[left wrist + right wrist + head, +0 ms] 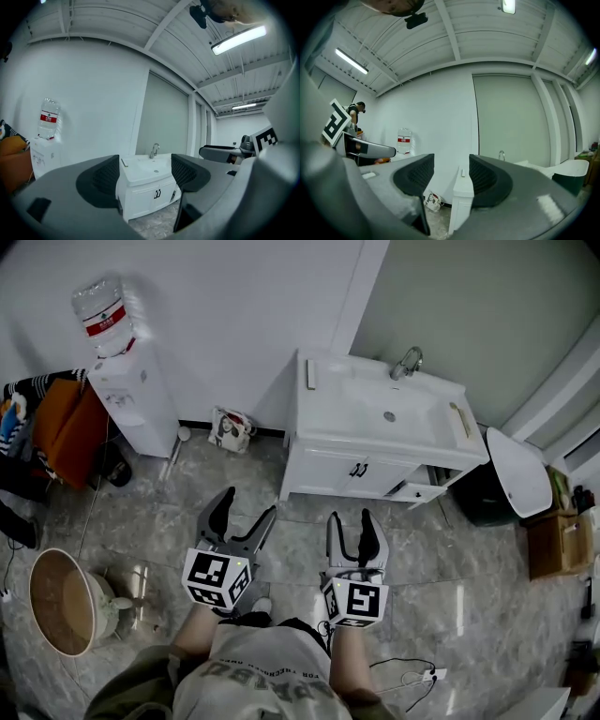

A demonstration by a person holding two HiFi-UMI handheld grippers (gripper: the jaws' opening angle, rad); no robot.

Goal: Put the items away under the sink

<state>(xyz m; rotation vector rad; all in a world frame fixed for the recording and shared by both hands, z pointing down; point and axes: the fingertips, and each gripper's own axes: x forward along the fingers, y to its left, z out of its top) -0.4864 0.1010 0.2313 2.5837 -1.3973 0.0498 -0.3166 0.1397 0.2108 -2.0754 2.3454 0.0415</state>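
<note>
Ahead, white sink cabinet (352, 474) on tiled floor (469, 596); left hand-held gripper (248, 504), right hand-held gripper (352, 518) agape.

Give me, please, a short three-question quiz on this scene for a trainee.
1. True or false: the left claw is holding an item.
2. What sits on top of the water dispenser? A. an upturned water bottle; B. a kettle; C. a folded towel.
3. Do the right claw jaws stand apart or together?
Key: 1 false; 2 A; 3 apart.
</note>
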